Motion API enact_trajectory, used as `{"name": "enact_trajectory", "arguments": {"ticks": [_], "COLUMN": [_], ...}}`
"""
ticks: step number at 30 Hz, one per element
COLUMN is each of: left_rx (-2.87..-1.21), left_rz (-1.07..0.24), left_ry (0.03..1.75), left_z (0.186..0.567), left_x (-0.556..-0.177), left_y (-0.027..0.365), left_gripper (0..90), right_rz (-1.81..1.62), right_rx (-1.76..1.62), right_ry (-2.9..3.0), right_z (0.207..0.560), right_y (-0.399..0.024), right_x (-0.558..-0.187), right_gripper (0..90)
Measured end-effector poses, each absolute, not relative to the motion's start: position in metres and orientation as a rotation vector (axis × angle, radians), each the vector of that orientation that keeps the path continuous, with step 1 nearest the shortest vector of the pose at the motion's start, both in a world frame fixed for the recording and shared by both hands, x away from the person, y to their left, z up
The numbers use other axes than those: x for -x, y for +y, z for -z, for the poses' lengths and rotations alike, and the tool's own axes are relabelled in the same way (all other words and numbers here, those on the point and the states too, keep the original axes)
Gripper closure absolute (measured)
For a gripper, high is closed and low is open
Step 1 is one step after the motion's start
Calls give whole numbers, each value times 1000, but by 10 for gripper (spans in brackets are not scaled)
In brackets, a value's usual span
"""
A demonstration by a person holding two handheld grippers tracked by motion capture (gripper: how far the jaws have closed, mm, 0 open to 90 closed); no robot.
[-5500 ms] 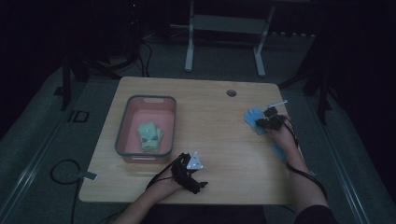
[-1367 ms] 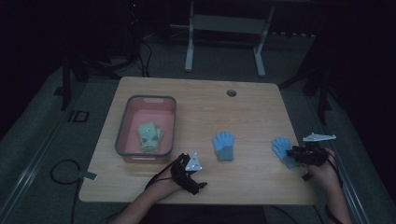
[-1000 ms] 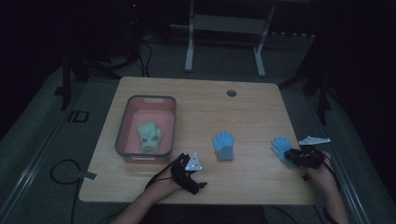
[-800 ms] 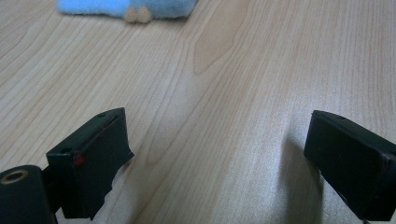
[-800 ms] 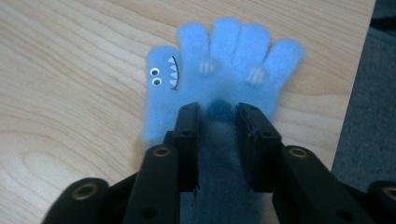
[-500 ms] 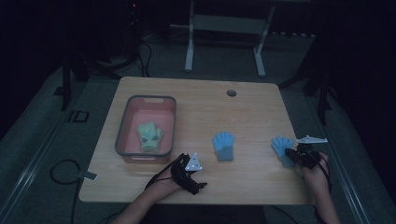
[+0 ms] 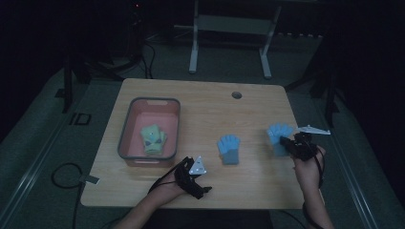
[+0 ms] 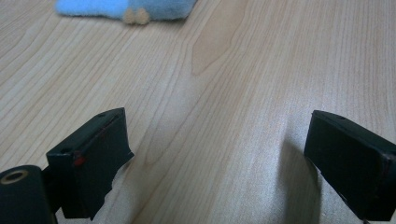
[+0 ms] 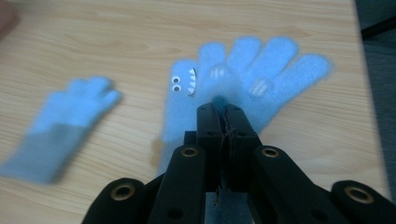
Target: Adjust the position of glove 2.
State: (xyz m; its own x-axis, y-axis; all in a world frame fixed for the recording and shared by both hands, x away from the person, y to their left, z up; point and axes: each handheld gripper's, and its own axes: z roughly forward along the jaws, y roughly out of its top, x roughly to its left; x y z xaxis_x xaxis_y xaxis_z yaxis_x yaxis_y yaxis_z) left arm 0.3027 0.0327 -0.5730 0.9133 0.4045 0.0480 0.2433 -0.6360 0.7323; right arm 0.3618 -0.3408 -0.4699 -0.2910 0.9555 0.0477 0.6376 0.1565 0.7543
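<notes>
**Right tool pinches a blue glove at the desk's right edge**

The right tool (image 7: 285, 142) has its jaws closed on a blue glove (image 7: 277, 138) near the right side of the desk (image 7: 248, 109). In the right gripper view the two black jaws meet with hardly a gap, and the glove (image 9: 243, 79) spreads out beyond them, fingers fanned away from the camera. Its thumb side carries small googly eyes and a toothy mouth. The jaws have just been closing, with the glove's fabric between them; how much cloth they have caught is hard to judge, since the jaws hide the pinch point.

A second blue glove (image 7: 229, 149) lies flat near the middle of the desk, well apart from the first, with its fingers pointing towards the far edge. In the right gripper view it (image 9: 58, 126) shows blurred at the left.

The left tool (image 7: 193, 176) rests on the desk at the near edge, its jaws wide apart and holding nothing; bare wood lies between them in the left gripper view (image 8: 219, 154).

A grey-rimmed pink tray (image 7: 128, 129) sits at the left of the desk with a greenish glove (image 7: 153, 139) inside it.
</notes>
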Motion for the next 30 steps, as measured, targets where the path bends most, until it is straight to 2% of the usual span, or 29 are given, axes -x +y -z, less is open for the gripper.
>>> {"name": "enact_trajectory", "arguments": {"ticks": [6,14,22,26,30], "left_rx": [-2284,-2286,-2286,-2288,-2285], "left_rz": [-266,-264,-264,-264,-262], "left_ry": [458,455,454,452,455], "left_z": [573,573,573,573,573], "left_x": [-303,-303,-302,-303,-302], "left_y": [33,33,33,33,33], "left_gripper": [71,71,70,71,71], "right_rz": [-958,-903,-843,-839,-843], "right_rx": [-1534,-1611,-1686,-1710,-1668], "right_ry": [1975,1980,1960,1956,1979], "right_z": [472,513,538,543,536], "right_y": [-320,-298,-301,-305,-307], "right_x": [-363,-369,-378,-379,-378], "right_gripper": [869,867,846,802,691]}}
